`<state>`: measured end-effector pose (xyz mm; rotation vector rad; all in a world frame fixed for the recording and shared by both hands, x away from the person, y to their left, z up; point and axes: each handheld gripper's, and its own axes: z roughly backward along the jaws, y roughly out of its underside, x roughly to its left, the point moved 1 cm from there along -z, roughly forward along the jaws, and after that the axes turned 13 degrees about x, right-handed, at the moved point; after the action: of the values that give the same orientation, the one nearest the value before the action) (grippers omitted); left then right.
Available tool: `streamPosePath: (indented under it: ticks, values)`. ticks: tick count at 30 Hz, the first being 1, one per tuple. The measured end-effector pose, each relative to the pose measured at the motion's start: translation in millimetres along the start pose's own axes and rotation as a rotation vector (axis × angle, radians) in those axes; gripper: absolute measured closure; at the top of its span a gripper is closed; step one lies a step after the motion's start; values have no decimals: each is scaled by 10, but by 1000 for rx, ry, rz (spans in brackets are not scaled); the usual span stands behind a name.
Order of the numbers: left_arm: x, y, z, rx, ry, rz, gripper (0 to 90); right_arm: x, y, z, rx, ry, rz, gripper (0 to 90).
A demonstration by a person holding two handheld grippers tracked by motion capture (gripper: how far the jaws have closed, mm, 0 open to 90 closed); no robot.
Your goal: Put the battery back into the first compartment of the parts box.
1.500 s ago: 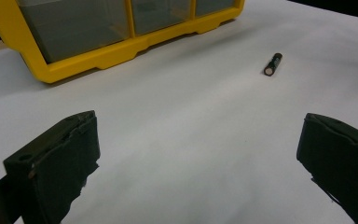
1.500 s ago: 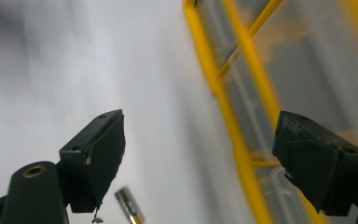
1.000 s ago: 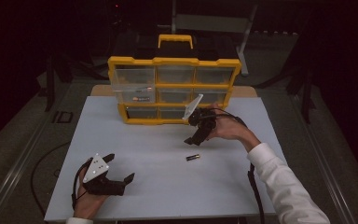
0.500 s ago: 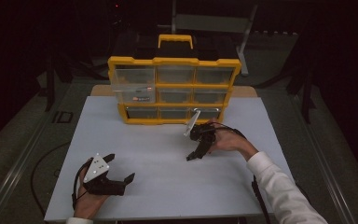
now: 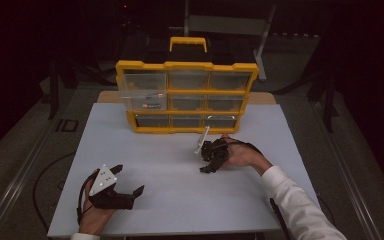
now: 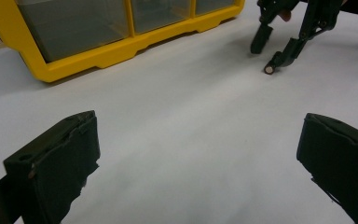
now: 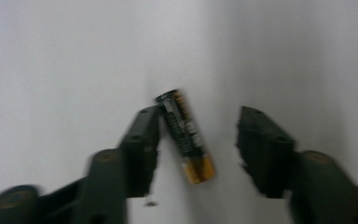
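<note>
**Closing on the battery — centre it before you squeeze**

Your right gripper (image 5: 206, 169) is down on the white table (image 5: 145, 150), right of centre in the high view, just below the yellow organizer (image 5: 186, 95). Its jaws have just been closing, with the battery (image 7: 185, 136) between them. In the right gripper view the battery lies on the table mid-frame, tilted, black end up and orange end down. The left finger (image 7: 140, 140) looks to be touching its side or nearly so; the right finger (image 7: 261, 149) stands apart with white table showing between. So: half closed around the battery, not pinching it yet.

In the left gripper view, the battery's round end (image 6: 269, 69) shows in the upper right, sitting at one of the right gripper's fingertips.

How to do it well, as I judge it:
- The battery sits off-centre toward one finger. Shift the gripper sideways a touch so both pads meet it together, or it may roll or skid.
- It lies slanted to the fingers. Turn your wrist so the pads run along its length.
- Keep the tips low on the table and close slowly; it is round and slick, so a fast pinch could squirt it out.
- Lift only once both pads press.

Your left gripper (image 5: 129, 181) rests at lower left in the high view, fingers spread wide, nothing between them, well apart from the battery. Leave it parked.
</note>
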<state>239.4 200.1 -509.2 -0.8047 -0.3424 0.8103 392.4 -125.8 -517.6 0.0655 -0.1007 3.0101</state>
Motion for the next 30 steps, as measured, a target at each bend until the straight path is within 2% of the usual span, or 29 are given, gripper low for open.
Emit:
streamPosePath:
  ticks: [5, 9, 10, 14, 18, 20, 21, 23, 25, 26, 27, 28, 30]
  values:
    - [-2, -1, -2, 0, -1, 1, 1, 22, -5, -27, 35, 17, 20, 761]
    - [-4, -2, -2, 1, -1, -1, 1, -2, -6, -21, 23, 18, 13, 769]
    - [-3, -2, -3, 1, -1, 0, 1, -2, -9, -5, 16, 11, -2, 769]
    - [-3, -3, -4, 0, -1, 1, 1, -53, -30, 141, -57, 3, -40, 769]
    - [-3, -2, -6, 2, -1, -1, 1, -131, -57, 416, -119, 36, -75, 768]
    - [-1, -1, -5, 3, 0, -1, 1, -162, -77, 599, -152, 44, -110, 768]
    - [0, 0, -5, 3, 0, -1, 1, -181, -92, 690, -170, 60, -110, 768]
    - [3, 1, -5, 1, 0, 1, 1, -213, -120, 889, -212, 60, -133, 768]
    - [2, -1, -3, -2, -1, 3, 1, -252, -158, 1087, -259, 90, -126, 768]
    - [1, -2, -4, 0, 0, 2, 1, -265, -178, 1188, -285, 89, -134, 768]
    - [1, -2, -4, 0, 0, 2, 1, -265, -178, 1188, -285, 89, -134, 768]
    - [-3, -3, -8, 5, -2, -3, 1, -304, -241, 1461, -342, 114, -139, 769]
    - [-2, -7, -10, 2, 0, -1, 1, -318, -285, 1623, -372, 120, -145, 769]
